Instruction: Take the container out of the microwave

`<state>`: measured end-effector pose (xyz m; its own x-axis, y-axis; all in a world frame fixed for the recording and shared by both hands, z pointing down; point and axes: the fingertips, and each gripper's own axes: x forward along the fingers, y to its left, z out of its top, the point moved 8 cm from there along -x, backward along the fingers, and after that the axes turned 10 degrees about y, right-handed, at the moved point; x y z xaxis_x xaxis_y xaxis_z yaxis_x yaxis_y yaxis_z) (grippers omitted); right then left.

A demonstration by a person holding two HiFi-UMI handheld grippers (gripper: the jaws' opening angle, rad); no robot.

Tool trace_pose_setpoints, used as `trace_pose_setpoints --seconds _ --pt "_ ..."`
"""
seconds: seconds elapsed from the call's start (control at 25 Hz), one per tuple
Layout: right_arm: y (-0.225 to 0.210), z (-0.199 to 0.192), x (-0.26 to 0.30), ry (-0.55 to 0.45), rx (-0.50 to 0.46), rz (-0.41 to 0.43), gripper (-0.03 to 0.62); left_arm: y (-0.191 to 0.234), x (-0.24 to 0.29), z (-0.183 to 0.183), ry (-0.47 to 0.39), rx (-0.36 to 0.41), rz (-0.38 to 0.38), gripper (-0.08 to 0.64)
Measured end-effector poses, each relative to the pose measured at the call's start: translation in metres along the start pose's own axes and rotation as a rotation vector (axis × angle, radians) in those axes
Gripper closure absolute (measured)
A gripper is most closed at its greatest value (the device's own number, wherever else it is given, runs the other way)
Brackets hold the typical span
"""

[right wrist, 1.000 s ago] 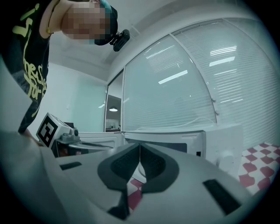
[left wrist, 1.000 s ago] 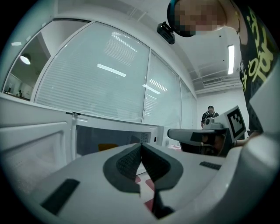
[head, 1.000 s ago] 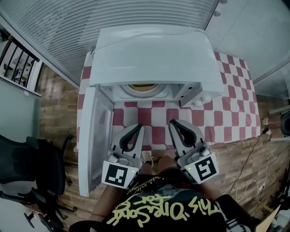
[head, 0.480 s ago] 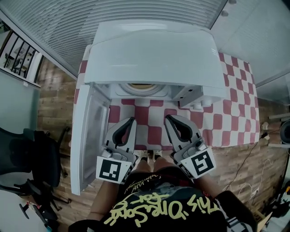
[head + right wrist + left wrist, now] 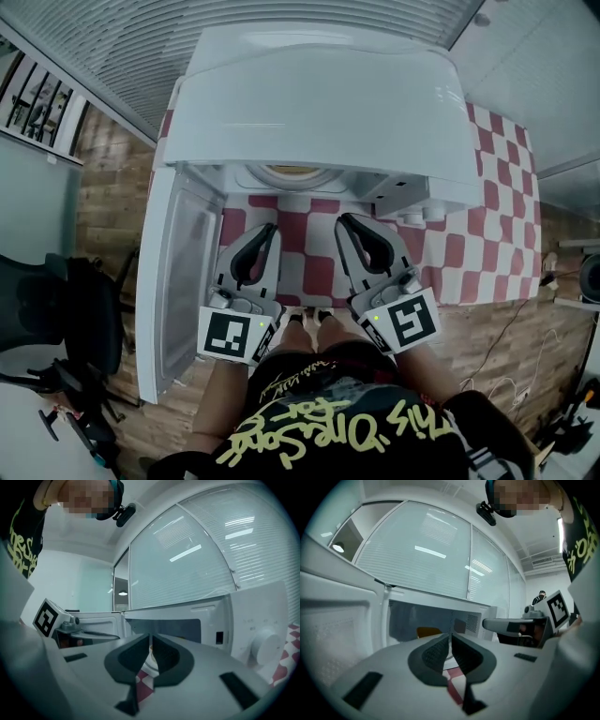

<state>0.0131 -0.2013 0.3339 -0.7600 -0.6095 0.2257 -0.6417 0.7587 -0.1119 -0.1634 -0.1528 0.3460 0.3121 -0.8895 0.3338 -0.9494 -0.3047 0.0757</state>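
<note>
The container [image 5: 292, 172] sits inside the microwave [image 5: 319, 103], towards the far middle of the cavity. Only its yellowish top shows under the roof's near edge. The door [image 5: 183, 281] stands wide open on the left. Near the opening, over the red-and-white checked cloth [image 5: 314, 272], the left gripper [image 5: 266, 229] and right gripper [image 5: 345, 221] lie side by side, pointing in. Both have their jaws pressed together on nothing, and both are well apart from the container.

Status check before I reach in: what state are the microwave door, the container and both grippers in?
Microwave door: swung wide open to the left.
Container: inside the microwave, untouched.
Left gripper: shut, empty, outside the cavity.
Right gripper: shut, empty, outside the cavity.
</note>
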Motion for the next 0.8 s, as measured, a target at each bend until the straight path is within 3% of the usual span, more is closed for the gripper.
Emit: trace_pose_setpoints --seconds 0.4,0.48,0.8 --pt "-0.006 -0.010 0.019 0.045 0.002 0.001 0.570 0.009 0.015 -0.006 0.035 -0.017 0.036 0.548" --pt "-0.005 -0.012 0.024 0.054 0.005 0.009 0.480 0.012 0.016 -0.008 0.038 -0.023 0.044 0.540" --pt "-0.008 -0.017 0.044 0.082 0.001 -0.008 0.396 0.021 0.029 -0.013 0.052 -0.032 0.048 0.448"
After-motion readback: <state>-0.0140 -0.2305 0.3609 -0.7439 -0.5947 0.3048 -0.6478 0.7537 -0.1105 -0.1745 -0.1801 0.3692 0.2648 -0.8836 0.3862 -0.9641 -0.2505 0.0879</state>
